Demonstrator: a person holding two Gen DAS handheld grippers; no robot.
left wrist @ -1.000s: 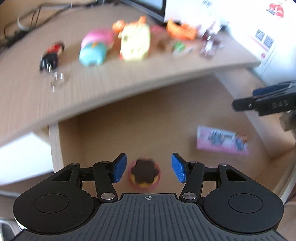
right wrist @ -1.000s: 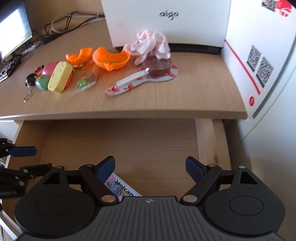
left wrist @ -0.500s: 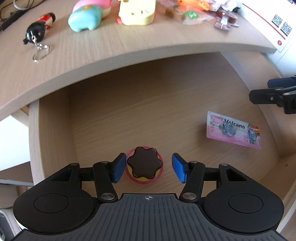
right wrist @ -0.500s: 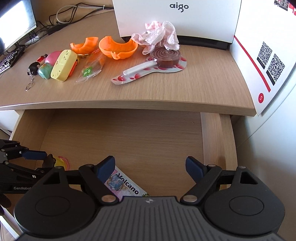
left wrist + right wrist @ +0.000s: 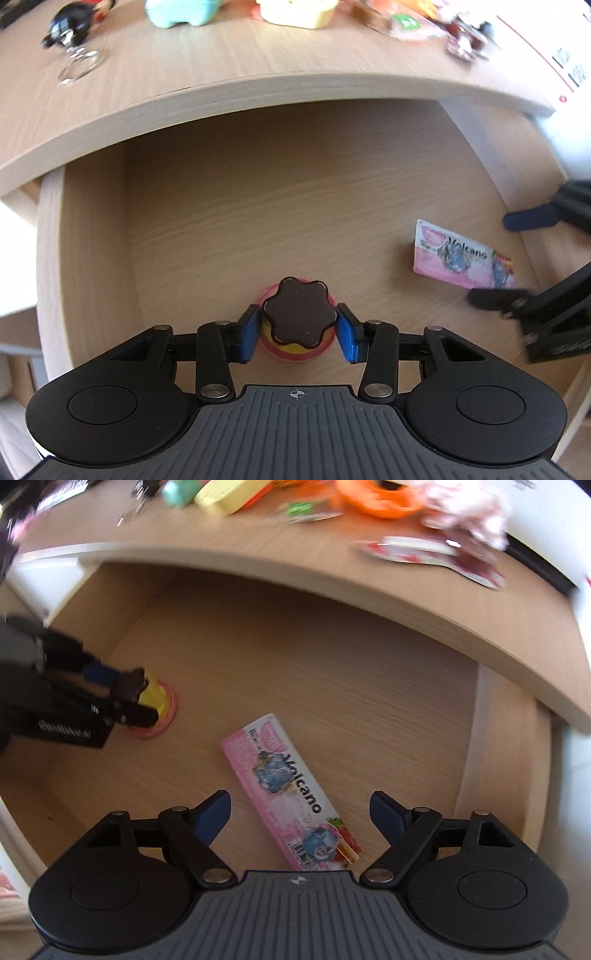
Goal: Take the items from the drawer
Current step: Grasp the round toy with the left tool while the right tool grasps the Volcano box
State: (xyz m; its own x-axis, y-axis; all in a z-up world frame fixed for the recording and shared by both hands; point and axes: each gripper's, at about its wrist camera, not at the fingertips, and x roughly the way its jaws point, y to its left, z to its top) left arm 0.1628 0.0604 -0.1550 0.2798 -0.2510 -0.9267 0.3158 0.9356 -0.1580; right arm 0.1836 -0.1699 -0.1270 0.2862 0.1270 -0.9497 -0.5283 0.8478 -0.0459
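Left gripper: its 2 blue pads press against both sides of the toy cupcake, pinching it low in the drawer.
Toy cupcake: brown flower-shaped top, yellow and pink base, resting on the drawer floor near the left wall.
Right gripper: spread wide, hovering over the near end of the pink Volcano packet; pads apart from it.
Pink Volcano packet: lies flat on the drawer floor, right of the cupcake, well apart from it.
Desk top: toys and a keyring, blurred.
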